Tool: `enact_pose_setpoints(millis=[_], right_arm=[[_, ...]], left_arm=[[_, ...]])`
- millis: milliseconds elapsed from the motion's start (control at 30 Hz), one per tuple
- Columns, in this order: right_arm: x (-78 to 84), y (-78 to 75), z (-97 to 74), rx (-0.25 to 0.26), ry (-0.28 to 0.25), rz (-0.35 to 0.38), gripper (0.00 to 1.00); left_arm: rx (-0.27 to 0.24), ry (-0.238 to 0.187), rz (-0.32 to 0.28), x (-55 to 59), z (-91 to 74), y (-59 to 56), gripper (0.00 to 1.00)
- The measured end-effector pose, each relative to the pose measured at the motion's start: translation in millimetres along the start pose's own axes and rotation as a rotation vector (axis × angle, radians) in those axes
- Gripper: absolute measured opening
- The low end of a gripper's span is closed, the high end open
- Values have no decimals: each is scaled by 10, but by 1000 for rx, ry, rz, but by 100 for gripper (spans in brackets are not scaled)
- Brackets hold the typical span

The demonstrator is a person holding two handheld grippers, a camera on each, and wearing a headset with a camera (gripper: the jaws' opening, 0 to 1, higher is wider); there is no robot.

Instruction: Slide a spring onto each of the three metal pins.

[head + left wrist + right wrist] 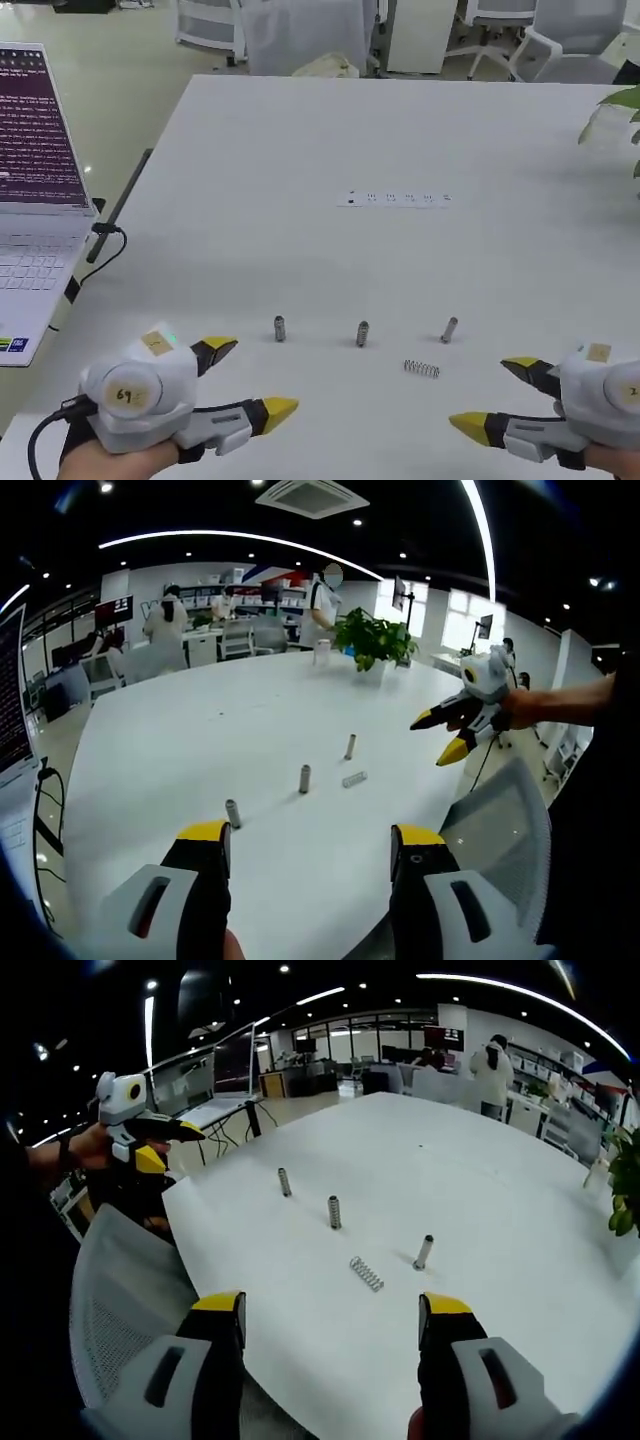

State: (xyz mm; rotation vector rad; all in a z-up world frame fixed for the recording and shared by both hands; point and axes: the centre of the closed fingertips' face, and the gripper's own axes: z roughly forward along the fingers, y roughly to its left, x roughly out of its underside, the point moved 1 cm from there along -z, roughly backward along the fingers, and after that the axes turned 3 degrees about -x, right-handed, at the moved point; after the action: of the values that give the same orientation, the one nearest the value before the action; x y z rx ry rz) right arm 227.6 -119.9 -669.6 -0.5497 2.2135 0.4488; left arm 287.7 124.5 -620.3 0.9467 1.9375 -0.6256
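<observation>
Open office with a white table (400,130), a laptop (30,140), pale chairs (572,45), a potted plant (375,638) and ceiling strip lights (478,525).

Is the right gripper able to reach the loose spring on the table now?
Probably yes: the right gripper is open, and bare table lies between it and the loose spring. The nearest pin stands apart, beyond the spring.

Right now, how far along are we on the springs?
Done, apparently: the left pin and middle pin look wrapped in springs. In hand: nothing; the left gripper and right gripper are both open. Left: the right pin looks bare, with the loose spring lying flat beside it.
</observation>
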Motion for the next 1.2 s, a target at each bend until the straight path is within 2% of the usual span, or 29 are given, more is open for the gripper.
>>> enact_pose_setpoints(millis=[233, 467, 767, 933, 1200], right_arm=[[62, 46, -31, -3, 6, 15, 72], [39, 26, -100, 12, -13, 34, 73], [84, 58, -177, 24, -22, 55, 73], [118, 120, -222, 24, -31, 69, 74], [173, 97, -274, 35, -32, 83, 74]], left_arm=[[6, 4, -1, -4, 55, -24, 62], [31, 15, 16, -22, 162, -101, 61], [103, 45, 69, -60, 368, -303, 61], [127, 53, 91, -103, 463, -376, 61], [170, 66, 123, -165, 611, -494, 61]])
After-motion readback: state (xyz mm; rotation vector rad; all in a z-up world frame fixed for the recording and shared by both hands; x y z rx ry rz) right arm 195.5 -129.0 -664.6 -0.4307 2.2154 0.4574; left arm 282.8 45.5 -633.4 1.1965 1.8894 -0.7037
